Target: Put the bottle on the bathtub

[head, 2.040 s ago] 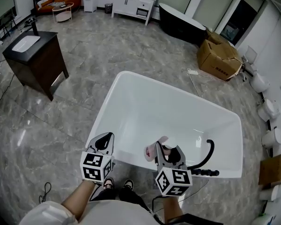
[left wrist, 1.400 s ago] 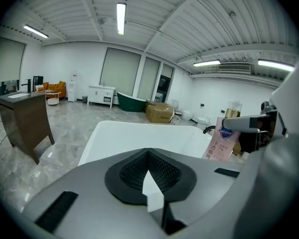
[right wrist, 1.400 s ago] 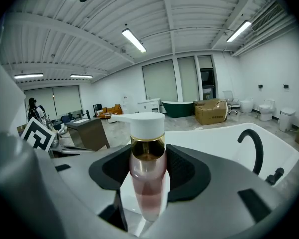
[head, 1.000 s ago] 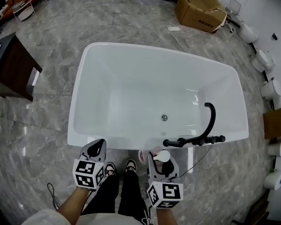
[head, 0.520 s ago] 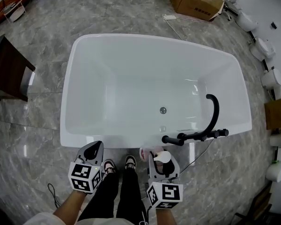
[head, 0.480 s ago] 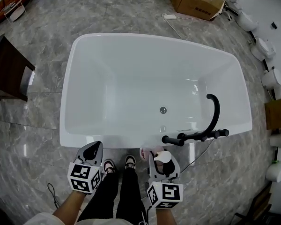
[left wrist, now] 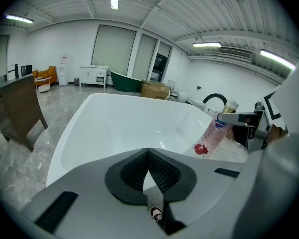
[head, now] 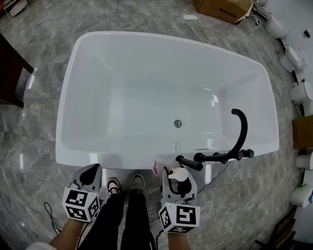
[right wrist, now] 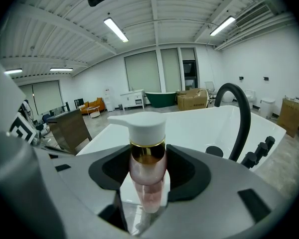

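Note:
A pink pump bottle [head: 172, 172] with a white head and gold collar stands upright in my right gripper [head: 176, 180], just short of the near rim of the white bathtub [head: 161, 38]. In the right gripper view the pads press the bottle [right wrist: 147, 176] from both sides, below the collar. My left gripper [head: 87, 175] hangs to the left over the floor by the tub's near edge, its pads meeting with nothing between them. From the left gripper view the bottle [left wrist: 213, 136] shows at the right, tilted over the tub's rim.
A black floor-standing faucet [head: 239, 134] arches over the tub's near right rim, close to the bottle. The person's shoes [head: 124, 185] are between the grippers. A cardboard box [head: 221, 1], several toilets [head: 301, 92] and a dark cabinet [head: 4, 69] stand around on the marble floor.
Both grippers have sunk lower beside the tub's near rim, the left one drifting leftwards. The bottle stays in the right gripper. The tub now fills more of the head view.

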A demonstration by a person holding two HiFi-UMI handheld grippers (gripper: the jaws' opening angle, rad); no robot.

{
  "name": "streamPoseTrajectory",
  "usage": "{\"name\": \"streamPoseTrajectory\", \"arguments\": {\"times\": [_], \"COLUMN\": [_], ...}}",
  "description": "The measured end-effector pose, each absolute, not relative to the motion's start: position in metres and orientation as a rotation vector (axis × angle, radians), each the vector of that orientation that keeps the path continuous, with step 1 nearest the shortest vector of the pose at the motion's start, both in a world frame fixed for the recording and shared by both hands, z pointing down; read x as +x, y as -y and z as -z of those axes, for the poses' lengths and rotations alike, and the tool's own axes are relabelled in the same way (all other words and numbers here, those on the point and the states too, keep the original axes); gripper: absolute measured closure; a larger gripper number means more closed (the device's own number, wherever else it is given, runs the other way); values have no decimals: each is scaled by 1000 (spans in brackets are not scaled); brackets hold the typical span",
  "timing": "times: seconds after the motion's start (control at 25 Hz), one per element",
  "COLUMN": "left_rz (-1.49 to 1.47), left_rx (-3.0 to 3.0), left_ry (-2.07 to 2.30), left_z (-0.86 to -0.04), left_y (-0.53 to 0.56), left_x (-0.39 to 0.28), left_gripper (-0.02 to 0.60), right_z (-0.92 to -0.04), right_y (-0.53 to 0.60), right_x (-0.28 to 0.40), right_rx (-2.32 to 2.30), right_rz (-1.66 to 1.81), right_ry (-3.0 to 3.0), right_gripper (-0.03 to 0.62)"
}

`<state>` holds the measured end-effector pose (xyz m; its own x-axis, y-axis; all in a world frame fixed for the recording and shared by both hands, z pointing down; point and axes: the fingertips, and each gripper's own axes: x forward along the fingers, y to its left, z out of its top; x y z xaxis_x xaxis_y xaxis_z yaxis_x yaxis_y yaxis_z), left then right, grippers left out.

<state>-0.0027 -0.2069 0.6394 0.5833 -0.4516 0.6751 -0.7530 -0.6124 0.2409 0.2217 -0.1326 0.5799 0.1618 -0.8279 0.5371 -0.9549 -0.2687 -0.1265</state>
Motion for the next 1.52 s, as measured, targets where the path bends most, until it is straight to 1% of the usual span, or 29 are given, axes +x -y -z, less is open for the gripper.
{"name": "streamPoseTrajectory", "arguments": {"times": [0.52,1.52], "left_rz": [-782,-771], "left_rx": [2260,2222], "left_ry": [990,1021], "left_z": [-660,-670], "left_y": [202,207], "left_x": [-11,-14], "left_gripper": [578,578], "right_z": [-591,-604], "right_y": [145,145], "right_x": [232,230], "right_rx": [2207,2167], "right_rz": [-737,-715], "right_ry": [1739,1739], "right_gripper": [365,365]}}
